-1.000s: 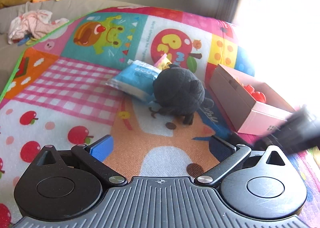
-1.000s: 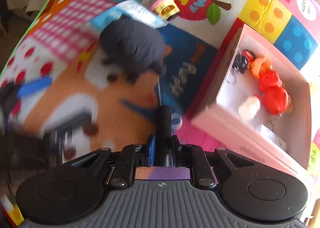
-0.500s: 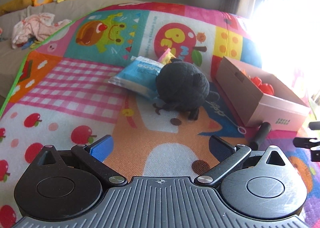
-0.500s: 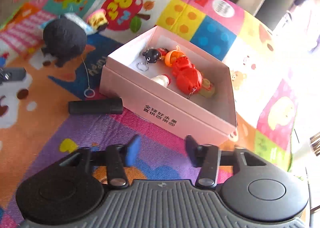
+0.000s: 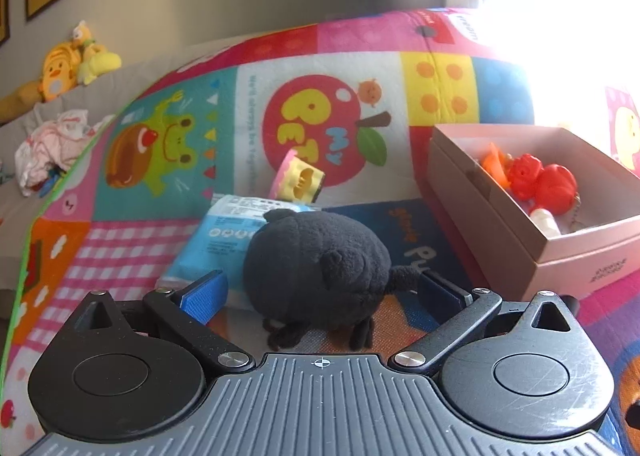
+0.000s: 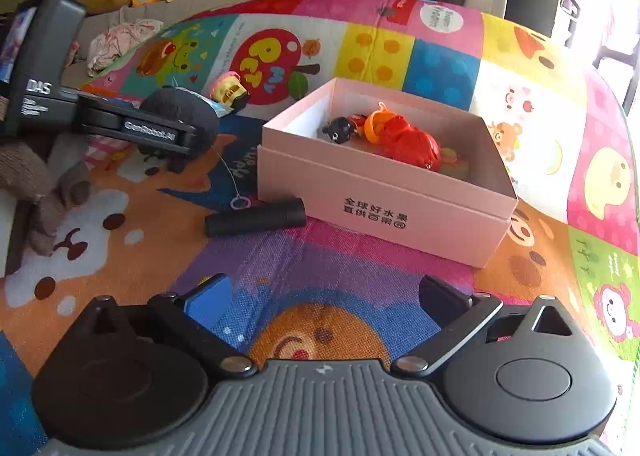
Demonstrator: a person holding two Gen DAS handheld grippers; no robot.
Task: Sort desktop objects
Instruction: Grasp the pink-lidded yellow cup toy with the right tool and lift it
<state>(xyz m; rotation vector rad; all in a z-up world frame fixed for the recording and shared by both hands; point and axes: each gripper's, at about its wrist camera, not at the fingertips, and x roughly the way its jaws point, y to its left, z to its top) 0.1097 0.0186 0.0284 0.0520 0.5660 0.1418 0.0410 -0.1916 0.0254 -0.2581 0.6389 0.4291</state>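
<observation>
At lower centre of the left wrist view, the left tool (image 5: 320, 290) has advanced so its wide-open fingers now flank, without pressing, the one black plush toy (image 5: 316, 268), which a second ago lay well ahead on the play mat (image 5: 120, 240). Low in the right view, the right tool (image 6: 324, 296), earlier shut on the one black cylinder (image 6: 255, 217), is opening with nothing between its fingers; the cylinder lies just beside the one pink box (image 6: 380, 207). One blue packet (image 5: 224, 232) touches the plush toy.
</observation>
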